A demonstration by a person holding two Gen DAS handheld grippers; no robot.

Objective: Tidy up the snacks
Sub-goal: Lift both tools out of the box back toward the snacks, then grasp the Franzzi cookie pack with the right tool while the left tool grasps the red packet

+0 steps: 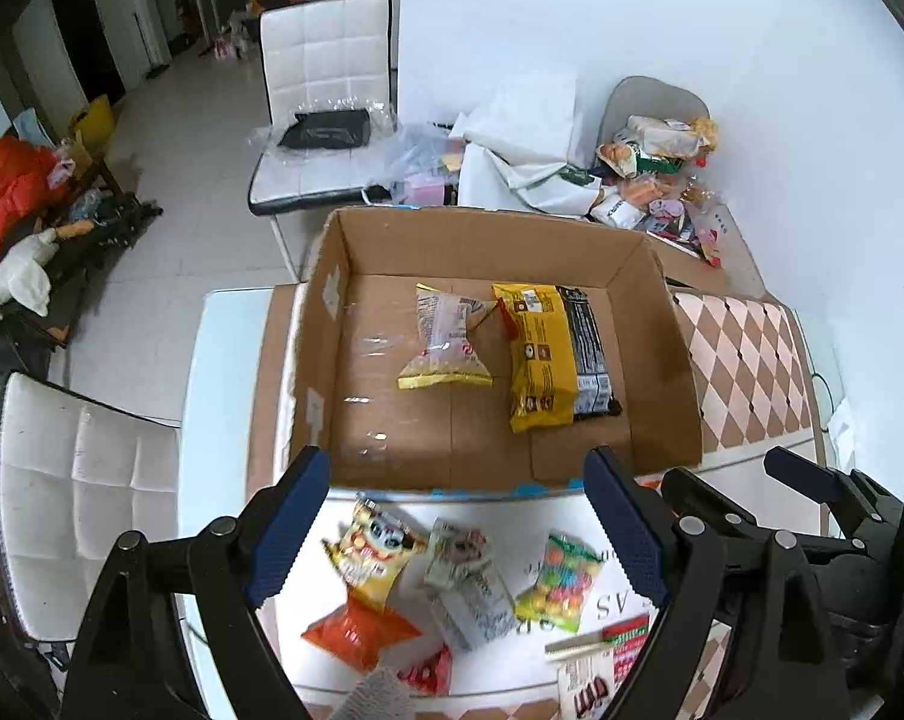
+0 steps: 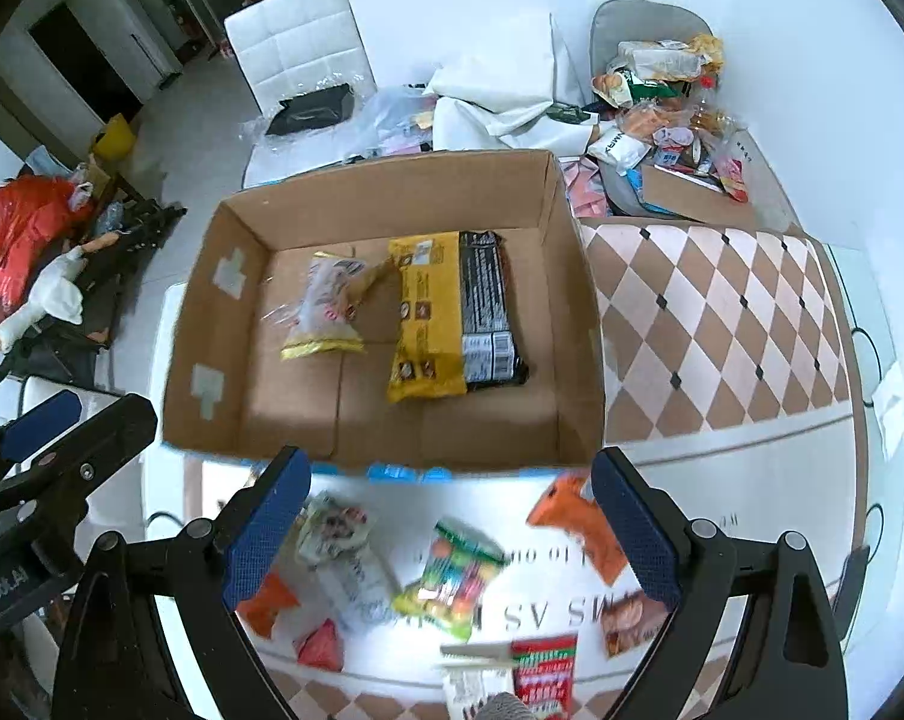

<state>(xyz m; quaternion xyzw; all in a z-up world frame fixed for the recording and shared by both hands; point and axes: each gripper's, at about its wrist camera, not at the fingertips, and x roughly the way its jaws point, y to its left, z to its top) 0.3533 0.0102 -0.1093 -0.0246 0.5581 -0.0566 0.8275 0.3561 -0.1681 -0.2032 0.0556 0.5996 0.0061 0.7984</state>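
Observation:
An open cardboard box (image 1: 482,246) (image 2: 392,204) stands on the table and holds a clear yellow-edged bag (image 1: 446,336) (image 2: 326,312), a yellow packet (image 1: 539,354) (image 2: 425,318) and a black packet (image 1: 590,354) (image 2: 488,312). In front of the box several loose snacks lie on the white tabletop, among them a colourful candy bag (image 1: 563,579) (image 2: 458,570), a white packet (image 1: 470,576) (image 2: 344,552) and an orange bag (image 1: 356,630) (image 2: 578,522). High above them, my left gripper (image 1: 458,531) and right gripper (image 2: 449,531) are both open and hold nothing.
A brown-and-white checkered cloth (image 1: 746,360) (image 2: 722,324) covers the table right of the box. White padded chairs (image 1: 326,60) (image 1: 86,498) stand behind and to the left. A heap of snack packets (image 1: 662,162) (image 2: 668,102) fills a grey chair at back right. Clutter lies on the floor (image 1: 26,228) to the left.

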